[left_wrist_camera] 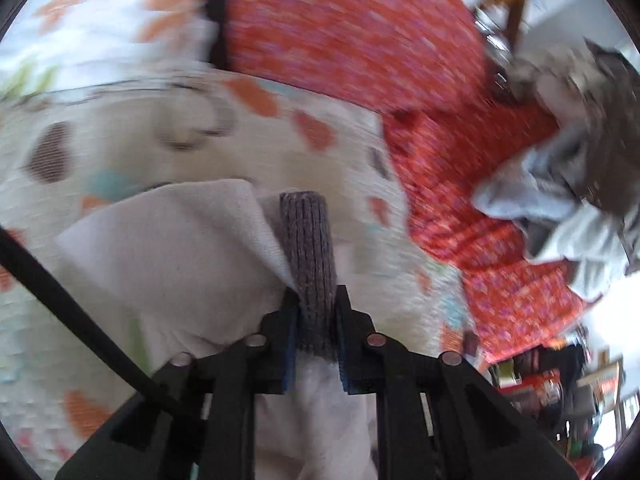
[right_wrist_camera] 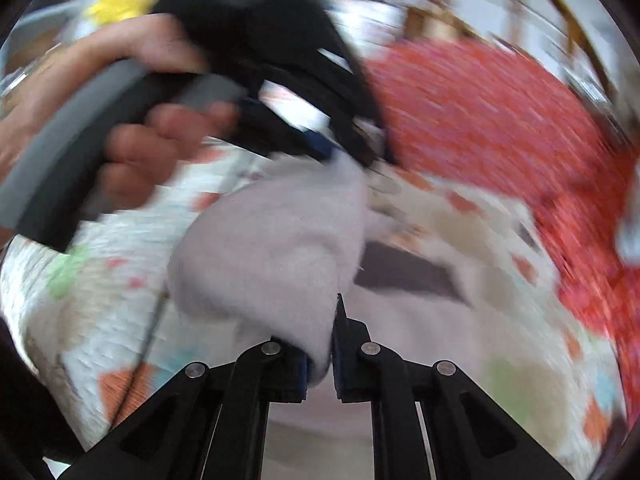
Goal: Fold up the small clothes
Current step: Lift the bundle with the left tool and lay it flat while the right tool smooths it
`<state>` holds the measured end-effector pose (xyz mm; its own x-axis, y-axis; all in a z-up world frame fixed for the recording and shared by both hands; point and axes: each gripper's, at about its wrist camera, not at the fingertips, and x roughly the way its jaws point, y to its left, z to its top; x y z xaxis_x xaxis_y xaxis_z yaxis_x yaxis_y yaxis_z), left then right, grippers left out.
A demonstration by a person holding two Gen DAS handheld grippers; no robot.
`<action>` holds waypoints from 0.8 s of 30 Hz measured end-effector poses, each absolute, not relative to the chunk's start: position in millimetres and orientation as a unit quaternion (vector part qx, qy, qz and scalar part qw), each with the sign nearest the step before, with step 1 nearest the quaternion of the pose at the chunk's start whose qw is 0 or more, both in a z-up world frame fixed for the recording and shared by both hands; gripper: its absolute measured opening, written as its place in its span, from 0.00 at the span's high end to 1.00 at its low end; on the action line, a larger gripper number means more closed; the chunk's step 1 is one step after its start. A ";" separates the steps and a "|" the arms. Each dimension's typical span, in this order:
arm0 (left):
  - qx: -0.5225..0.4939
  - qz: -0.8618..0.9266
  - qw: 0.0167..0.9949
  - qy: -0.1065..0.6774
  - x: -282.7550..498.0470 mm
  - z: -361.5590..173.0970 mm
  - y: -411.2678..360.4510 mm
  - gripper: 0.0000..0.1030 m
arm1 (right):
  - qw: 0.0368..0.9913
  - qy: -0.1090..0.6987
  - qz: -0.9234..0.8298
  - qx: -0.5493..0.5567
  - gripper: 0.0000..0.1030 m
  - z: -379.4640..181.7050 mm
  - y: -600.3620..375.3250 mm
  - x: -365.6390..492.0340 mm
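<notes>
Largest first: white quilted bedspread with orange, teal and brown patches [left_wrist_camera: 132,128] covers the work surface; red patterned cloth [left_wrist_camera: 360,40] lies over its far side. Heap of pale grey-blue and grey clothes [left_wrist_camera: 560,200] sits on the red cloth, off to the left gripper's right, well apart from both tools.

Task item: small white fleecy garment with a grey ribbed cuff [left_wrist_camera: 308,248], strung between the two grippers above the bedspread. Long axis looks to run gripper to gripper. No containers visible.

Left gripper [left_wrist_camera: 316,320]: jaws clamped on the grey cuff, white cloth spilling to its left. In the right wrist view the person's left hand [right_wrist_camera: 132,128] grips the handle, up and left of the garment.

Right gripper [right_wrist_camera: 320,356]: jaws pinched together on the white edge of the garment.

Judgement: both ends held, neither hand nearer; next move depends on laying that axis flat on the bedspread before folding. Heavy blur; finer detail unreadable.
</notes>
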<state>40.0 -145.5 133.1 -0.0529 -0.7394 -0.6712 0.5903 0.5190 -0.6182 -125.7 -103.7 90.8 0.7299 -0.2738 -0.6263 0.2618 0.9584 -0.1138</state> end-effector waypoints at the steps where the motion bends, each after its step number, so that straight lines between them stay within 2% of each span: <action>1: -0.069 -0.494 0.680 0.537 31.1 135.5 -154.7 0.76 | 0.920 0.356 -0.164 0.021 0.91 88.0 -129.1 -135.7; 3: -0.070 -0.504 0.677 0.532 11.2 136.6 -163.5 0.54 | 0.890 0.406 -0.184 0.093 0.89 73.3 -173.5 -148.5; 5: -0.072 -0.493 0.682 0.536 -1.7 130.8 -152.8 0.44 | 0.859 0.441 -0.197 0.170 0.87 57.7 -209.4 -167.3; 6: -0.075 -0.486 0.685 0.538 -6.3 125.3 -141.3 0.43 | 0.856 0.437 -0.199 0.192 0.83 57.8 -218.1 -176.9; 7: -0.077 -0.478 0.689 0.540 -8.7 119.8 -130.6 0.43 | 0.856 0.430 -0.198 0.210 0.73 60.5 -225.9 -184.8; 13: -0.064 -0.390 0.733 0.554 -6.6 67.3 -45.7 0.41 | 0.875 0.382 -0.204 0.217 0.59 98.6 -246.7 -200.4; 19: -0.127 -0.356 0.731 0.568 0.7 37.3 1.2 0.41 | 0.894 0.366 -0.193 0.173 0.55 119.3 -257.4 -154.8; 24: -0.078 -0.405 0.746 0.523 -18.2 60.3 -32.6 0.41 | 0.886 0.373 -0.181 0.208 0.55 107.0 -292.3 -107.5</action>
